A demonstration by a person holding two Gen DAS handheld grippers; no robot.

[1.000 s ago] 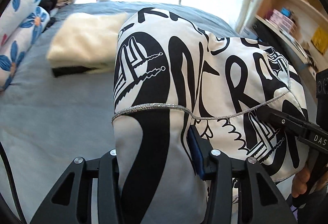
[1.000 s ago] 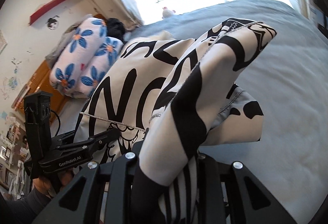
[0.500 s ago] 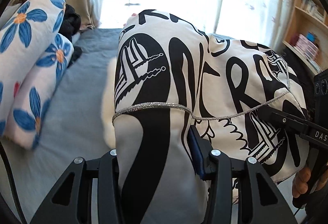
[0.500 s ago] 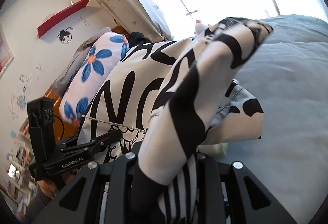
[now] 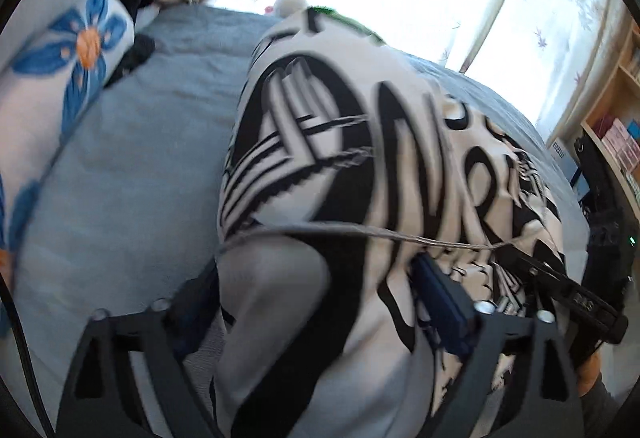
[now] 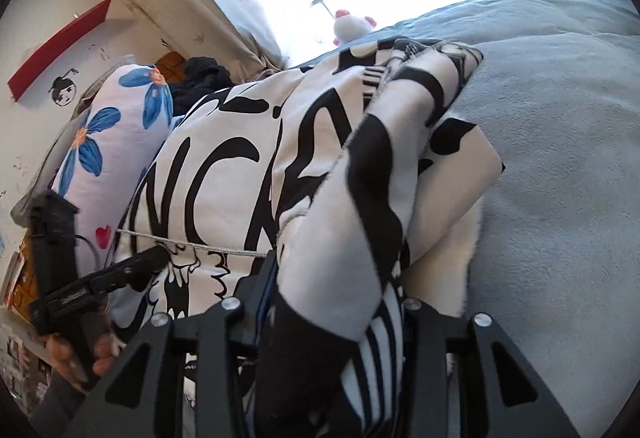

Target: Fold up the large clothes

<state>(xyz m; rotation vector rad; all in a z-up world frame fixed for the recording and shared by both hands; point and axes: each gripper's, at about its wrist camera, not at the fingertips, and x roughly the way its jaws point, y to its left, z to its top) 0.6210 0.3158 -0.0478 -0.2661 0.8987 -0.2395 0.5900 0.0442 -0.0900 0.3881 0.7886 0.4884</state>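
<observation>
Grey-blue bedding (image 5: 120, 173) lies bare to the left of your left gripper (image 5: 320, 298), bounded by a blue-flowered pillow (image 5: 60, 77), with a bookshelf (image 5: 616, 125) at the right edge. The white garment (image 5: 360, 165) with bold black lettering bulges between the jaws, which are opening wide; its silver-trimmed hem runs across to your right gripper (image 5: 560, 286), which points in from the right. From the right wrist, open bed (image 6: 560, 157) spreads rightward. A folded, black-banded thickness of the garment (image 6: 352, 222) sits between your right gripper's (image 6: 328, 302) opening, narrower jaws, while your left hand (image 6: 80, 354) grips its handle low at left.
</observation>
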